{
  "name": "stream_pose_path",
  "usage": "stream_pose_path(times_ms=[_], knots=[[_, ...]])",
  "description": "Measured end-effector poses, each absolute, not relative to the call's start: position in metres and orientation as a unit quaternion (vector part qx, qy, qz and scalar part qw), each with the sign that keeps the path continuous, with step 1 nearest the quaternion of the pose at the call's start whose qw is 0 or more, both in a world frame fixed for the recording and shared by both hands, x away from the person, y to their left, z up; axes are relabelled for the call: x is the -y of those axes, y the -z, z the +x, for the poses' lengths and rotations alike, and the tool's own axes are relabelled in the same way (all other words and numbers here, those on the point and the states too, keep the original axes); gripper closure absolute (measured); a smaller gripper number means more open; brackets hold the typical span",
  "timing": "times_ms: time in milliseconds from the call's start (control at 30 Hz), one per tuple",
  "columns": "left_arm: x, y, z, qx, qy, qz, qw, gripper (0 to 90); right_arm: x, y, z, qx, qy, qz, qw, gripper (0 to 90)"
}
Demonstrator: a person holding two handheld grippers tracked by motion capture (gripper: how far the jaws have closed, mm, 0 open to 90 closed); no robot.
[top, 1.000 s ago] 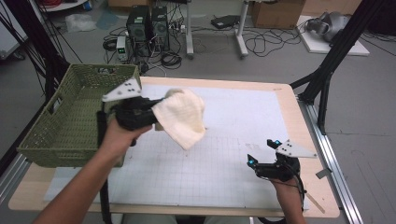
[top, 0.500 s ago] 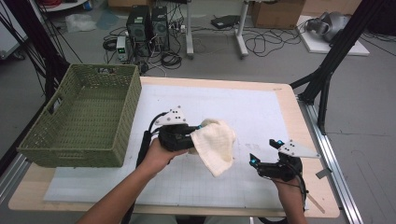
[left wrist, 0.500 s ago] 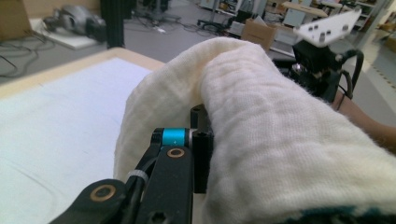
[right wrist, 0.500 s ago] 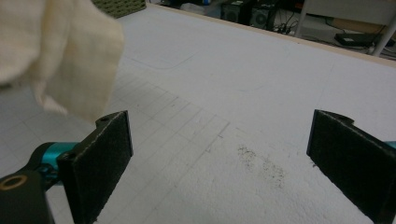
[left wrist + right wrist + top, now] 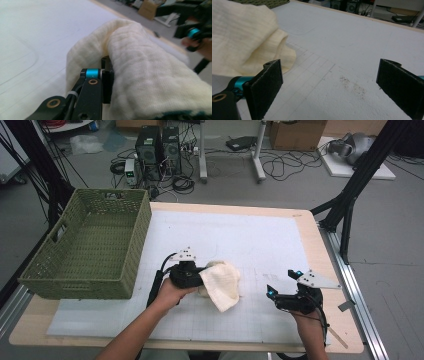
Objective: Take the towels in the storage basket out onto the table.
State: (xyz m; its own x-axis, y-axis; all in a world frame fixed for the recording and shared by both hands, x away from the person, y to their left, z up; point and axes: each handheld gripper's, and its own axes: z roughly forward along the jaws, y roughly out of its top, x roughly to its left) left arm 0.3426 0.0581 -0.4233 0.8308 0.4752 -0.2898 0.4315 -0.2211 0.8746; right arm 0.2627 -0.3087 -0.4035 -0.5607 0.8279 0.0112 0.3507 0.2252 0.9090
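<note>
**Cream Cloth Coming Down Onto the White Mat**

While a second ago it was hanging beside the green woven plastic basket (image 5: pixel 85 245), the cream waffle-weave cotton cloth (image 5: pixel 221 282) is now lying bunched on the white gridded foam mat (image 5: pixel 260 240), near the table's front edge. The left gripper (image 5: pixel 200 279) is sitting lower and further right than before, its jaws pinching a fold of the cloth. The right gripper (image 5: pixel 280 292) is resting in the same spot, its jaws spread wide and holding nothing, just beside the cloth.

Basket (image 5: pixel 90 245) left of cloth (image 5: pixel 222 284) on mat (image 5: pixel 260 240)
</note>
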Motion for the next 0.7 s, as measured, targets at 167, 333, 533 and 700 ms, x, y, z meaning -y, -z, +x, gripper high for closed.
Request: stream_pose_path(times_ms=[167, 333, 533, 700], knots=[[-0.079, 0.436, 0.352, -0.345, -0.078, 0.787, 0.506, 69.4, 0.307, 0.404, 0.263, -0.745, -0.476, 0.397, 0.246, 6.1], [-0.096, 0.432, 0.352, -0.383, -0.128, 0.772, 0.490, 35.0, 0.306, 0.405, 0.263, -0.747, -0.473, 0.399, 0.244, 6.1], [-0.117, 0.421, 0.342, -0.380, -0.150, 0.763, 0.500, 30.9, 0.305, 0.406, 0.264, -0.749, -0.470, 0.397, 0.246, 6.1], [-0.131, 0.413, 0.327, -0.368, -0.162, 0.748, 0.528, 30.4, 0.304, 0.407, 0.265, -0.752, -0.465, 0.398, 0.246, 6.1]])
